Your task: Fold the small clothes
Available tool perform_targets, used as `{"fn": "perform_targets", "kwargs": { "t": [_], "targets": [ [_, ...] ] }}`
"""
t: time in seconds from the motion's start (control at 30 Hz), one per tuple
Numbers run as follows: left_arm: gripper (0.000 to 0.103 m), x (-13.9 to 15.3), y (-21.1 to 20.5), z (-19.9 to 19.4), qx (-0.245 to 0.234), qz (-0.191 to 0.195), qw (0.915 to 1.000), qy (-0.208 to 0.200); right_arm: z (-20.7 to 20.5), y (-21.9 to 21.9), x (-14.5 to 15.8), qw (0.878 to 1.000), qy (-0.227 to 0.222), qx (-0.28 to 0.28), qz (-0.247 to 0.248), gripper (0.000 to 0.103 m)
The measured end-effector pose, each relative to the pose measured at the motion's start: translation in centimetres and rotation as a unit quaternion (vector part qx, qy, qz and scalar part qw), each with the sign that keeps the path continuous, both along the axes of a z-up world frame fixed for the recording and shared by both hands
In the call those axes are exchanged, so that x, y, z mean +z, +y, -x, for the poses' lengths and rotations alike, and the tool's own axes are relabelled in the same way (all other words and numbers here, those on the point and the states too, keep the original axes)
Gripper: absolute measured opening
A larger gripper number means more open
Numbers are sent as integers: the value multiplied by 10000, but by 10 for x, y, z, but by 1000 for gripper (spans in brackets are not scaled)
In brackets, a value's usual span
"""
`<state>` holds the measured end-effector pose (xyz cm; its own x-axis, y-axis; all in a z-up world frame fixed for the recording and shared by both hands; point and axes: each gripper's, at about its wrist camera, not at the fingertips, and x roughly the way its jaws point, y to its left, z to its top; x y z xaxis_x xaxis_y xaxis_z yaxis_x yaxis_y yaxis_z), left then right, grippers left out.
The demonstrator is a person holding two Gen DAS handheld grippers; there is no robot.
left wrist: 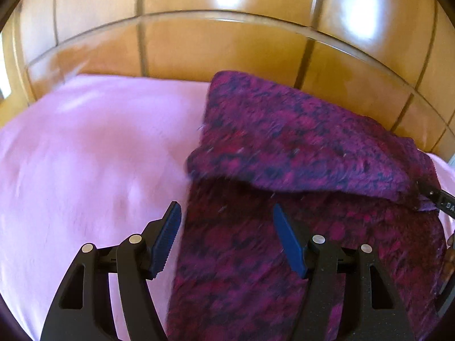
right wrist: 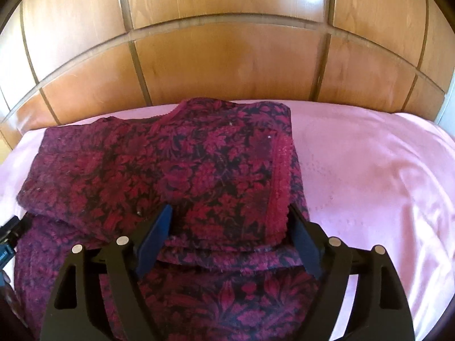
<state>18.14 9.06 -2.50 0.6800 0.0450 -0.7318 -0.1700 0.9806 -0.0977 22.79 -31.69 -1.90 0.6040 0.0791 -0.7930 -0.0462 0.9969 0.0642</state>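
A dark red and purple floral garment (right wrist: 176,167) lies on a pink sheet (right wrist: 369,176), its upper part folded over the lower part. In the left wrist view the garment (left wrist: 298,153) fills the right half, blurred. My left gripper (left wrist: 226,213) is open and empty, just above the garment's left edge. My right gripper (right wrist: 230,213) is open, its jaws wide on either side of the folded layer's near edge, gripping nothing. The right gripper's tip (left wrist: 443,200) shows at the garment's right edge in the left wrist view.
A wooden panelled headboard (right wrist: 227,56) rises right behind the sheet. Bare pink sheet (left wrist: 85,156) spreads to the left of the garment and to its right in the right wrist view.
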Motion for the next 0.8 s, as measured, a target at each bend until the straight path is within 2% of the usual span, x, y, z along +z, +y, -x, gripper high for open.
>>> {"fn": "perform_targets", "kwargs": {
  "t": [0.17, 0.37, 0.47, 0.53, 0.6, 0.73, 0.8],
  "targets": [
    [66, 4, 22, 30, 33, 337, 9994, -50, 26, -21, 13, 10000, -55, 61, 54, 86],
    [66, -2, 29, 77, -427, 597, 9973, 78, 69, -61, 8, 9990, 288, -36, -343, 85],
    [59, -10, 29, 106, -663, 786, 9945, 204, 95, -72, -2, 9956, 584, 79, -725, 74],
    [52, -15, 29, 126, -863, 973, 9909, 344, 114, -75, -7, 9924, 770, 188, -943, 59],
    [50, -18, 25, 150, -1061, 1039, 9881, 395, 139, -75, -11, 9885, 941, 359, -1130, 51],
    [49, -20, 21, 189, -1292, 1180, 9833, 493, 188, -72, -8, 9825, 1143, 623, -1330, 50],
    [45, -22, 21, 203, -1381, 1367, 9789, 633, 206, -73, -6, 9781, 1299, 699, -1465, 49]
  ]
}}
